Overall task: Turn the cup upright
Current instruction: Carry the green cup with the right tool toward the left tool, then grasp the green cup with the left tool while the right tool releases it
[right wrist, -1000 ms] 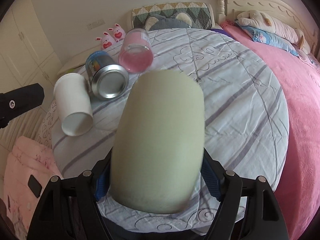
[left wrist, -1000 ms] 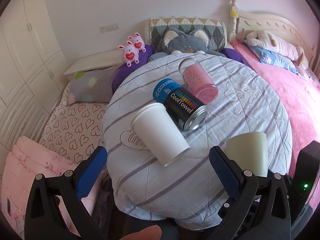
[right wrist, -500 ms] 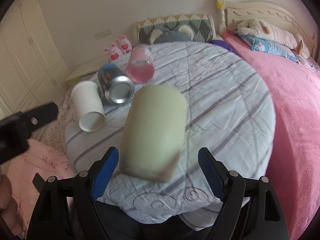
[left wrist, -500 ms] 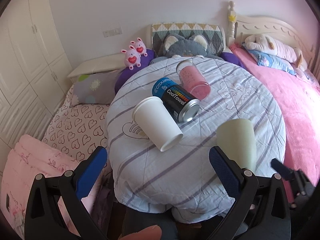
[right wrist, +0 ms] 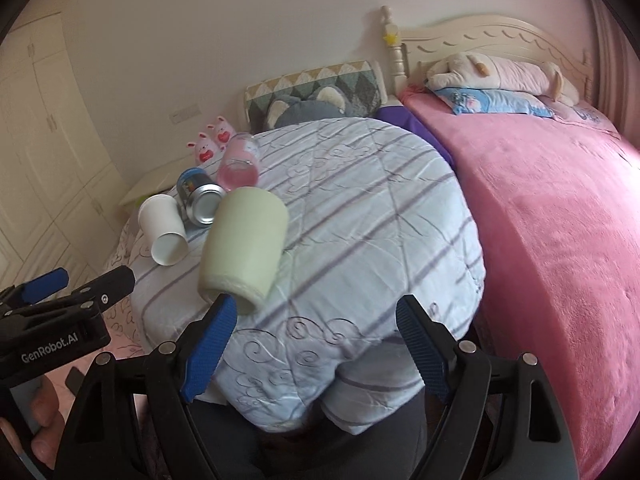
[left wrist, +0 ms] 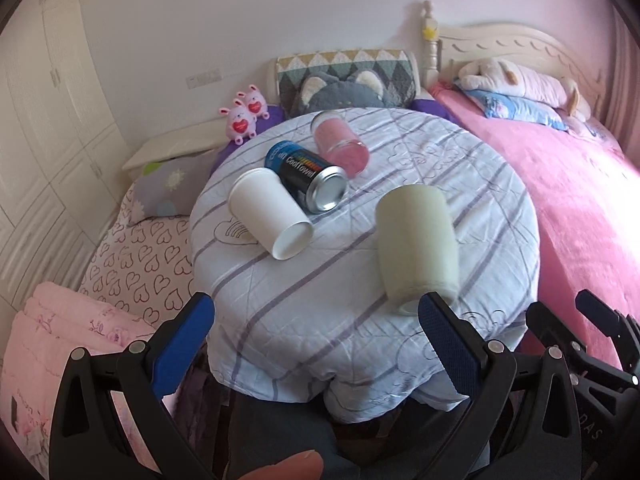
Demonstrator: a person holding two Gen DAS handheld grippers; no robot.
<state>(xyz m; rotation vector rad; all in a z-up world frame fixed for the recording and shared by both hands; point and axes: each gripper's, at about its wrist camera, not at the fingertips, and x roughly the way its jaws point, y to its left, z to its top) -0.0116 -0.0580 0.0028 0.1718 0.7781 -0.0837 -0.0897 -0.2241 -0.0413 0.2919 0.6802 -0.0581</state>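
Note:
A pale green cup (left wrist: 416,244) lies on its side on the round table's striped cloth (left wrist: 320,304), near the front edge; it also shows in the right wrist view (right wrist: 244,248). A white paper cup (left wrist: 270,212) lies on its side to its left, open end toward me. My left gripper (left wrist: 316,332) is open and empty, just short of the table's front edge. My right gripper (right wrist: 316,332) is open and empty; the green cup lies just ahead of its left finger (right wrist: 210,340).
A dark can (left wrist: 306,174) and a pink jar (left wrist: 340,146) lie on their sides behind the white cup. A pink bed (left wrist: 560,184) is on the right, and a heart-print mattress (left wrist: 140,248) with pillows on the left. Plush toys (left wrist: 244,114) sit behind the table.
My right gripper opened, let go of the green cup and pulled back. The cup now lies on the cloth. My left gripper also drew back from the table.

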